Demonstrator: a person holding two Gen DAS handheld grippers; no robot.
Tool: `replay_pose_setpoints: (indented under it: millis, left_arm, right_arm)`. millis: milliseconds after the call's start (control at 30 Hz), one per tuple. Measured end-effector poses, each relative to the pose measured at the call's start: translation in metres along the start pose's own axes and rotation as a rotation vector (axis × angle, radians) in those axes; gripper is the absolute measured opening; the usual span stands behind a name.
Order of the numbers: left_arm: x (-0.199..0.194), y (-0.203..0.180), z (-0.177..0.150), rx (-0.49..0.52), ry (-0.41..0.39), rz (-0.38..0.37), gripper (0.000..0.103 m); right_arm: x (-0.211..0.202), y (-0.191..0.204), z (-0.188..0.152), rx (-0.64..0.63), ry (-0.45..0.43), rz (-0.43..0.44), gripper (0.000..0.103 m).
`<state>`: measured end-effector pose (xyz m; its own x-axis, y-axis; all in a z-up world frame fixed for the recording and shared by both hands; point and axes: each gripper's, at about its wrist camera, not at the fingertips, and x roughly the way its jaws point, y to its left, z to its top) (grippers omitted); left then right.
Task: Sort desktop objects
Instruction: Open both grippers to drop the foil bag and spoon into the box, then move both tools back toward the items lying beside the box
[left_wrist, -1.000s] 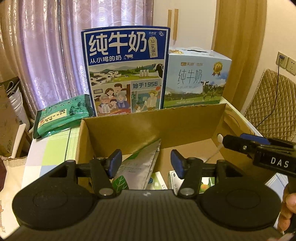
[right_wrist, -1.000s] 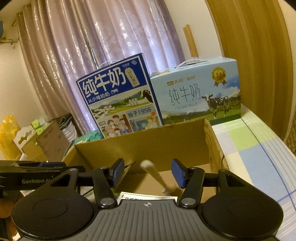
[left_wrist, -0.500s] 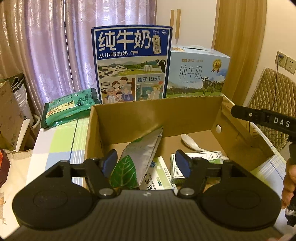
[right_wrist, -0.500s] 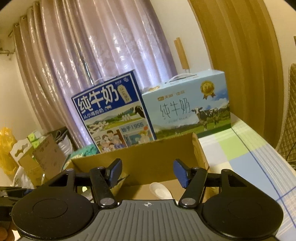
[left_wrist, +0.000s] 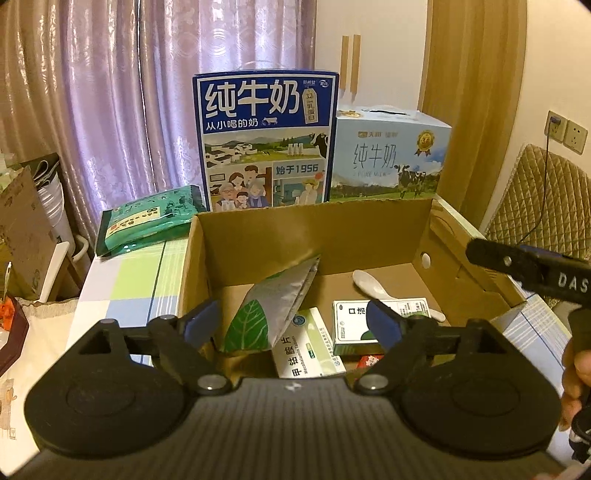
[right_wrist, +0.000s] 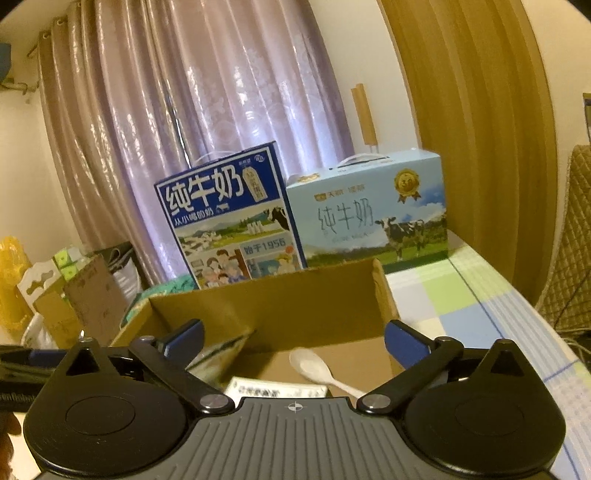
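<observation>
White plastic spoon (left_wrist: 373, 284) lies in the open brown cardboard box (left_wrist: 314, 236), far right of the silver leaf-printed pouch (left_wrist: 273, 310). We hold left gripper (left_wrist: 293, 321) and right gripper (right_wrist: 293, 338) near it; both spread wide, gripping nothing.

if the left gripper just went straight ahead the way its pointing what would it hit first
Most likely the silver leaf pouch leaning inside the cardboard box: it sits right between the open fingers of the left gripper. The white medicine box lies just under that line. Depth is hard to judge in this fisheye view.
</observation>
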<state>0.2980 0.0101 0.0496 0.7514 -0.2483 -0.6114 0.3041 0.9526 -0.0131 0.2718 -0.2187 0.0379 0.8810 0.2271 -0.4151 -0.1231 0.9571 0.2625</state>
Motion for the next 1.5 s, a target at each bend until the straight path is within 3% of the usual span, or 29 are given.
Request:
replay_pose_setpoints:
  millis: [400,767,1100,1500]
  left_arm:
    - [-0.044,-0.010,-0.042,0.013,-0.030,0.053,0.101]
    - [-0.085,-0.001,-0.091,-0.011,0.008,0.041,0.101]
    - [-0.093,-0.008,-0.132,0.013,0.086,0.014,0.101]
    - [-0.078,-0.016,-0.134,-0.006,0.118,-0.009,0.101]
  right_arm:
    - [-0.055,-0.011,-0.024,0.017,0.037,-0.051,0.101]
    - [-0.104,-0.021,-0.062,-0.002,0.123,-0.088,0.101]
    - [-0.132,-0.025,-0.105,-0.083,0.164,-0.104,0.101]
    - [-0.132,-0.035,-0.146,-0.083,0.276,-0.143,0.101]
